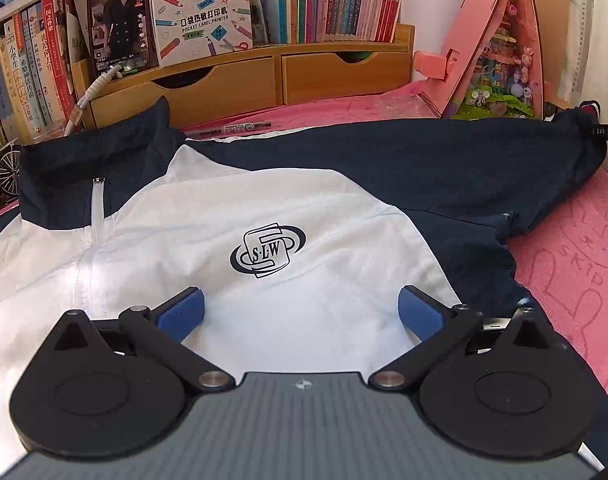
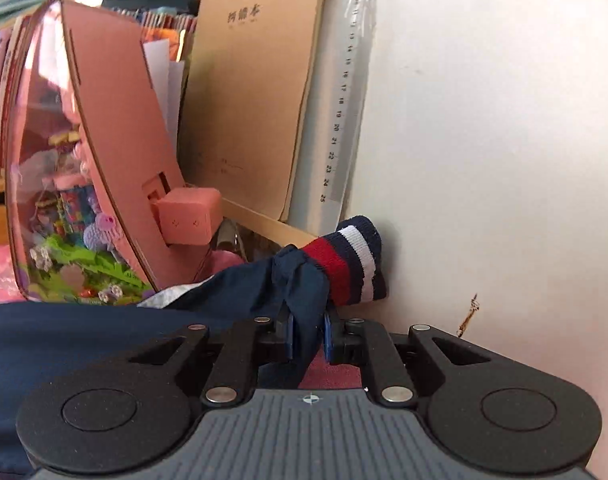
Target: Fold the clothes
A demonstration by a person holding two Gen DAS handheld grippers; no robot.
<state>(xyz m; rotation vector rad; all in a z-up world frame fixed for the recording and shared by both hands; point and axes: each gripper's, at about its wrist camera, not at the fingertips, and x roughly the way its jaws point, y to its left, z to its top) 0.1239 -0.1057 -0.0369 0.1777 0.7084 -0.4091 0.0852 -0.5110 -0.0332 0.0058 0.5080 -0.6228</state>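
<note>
Right wrist | right hand-held gripper pinching jacket sleeve | cuff free

Jacket on pink mat

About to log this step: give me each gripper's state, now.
Left gripper: open, jaws wide over the jacket's white front, holding nothing.
Right gripper: shut on the navy sleeve, just behind the striped cuff.
</note>
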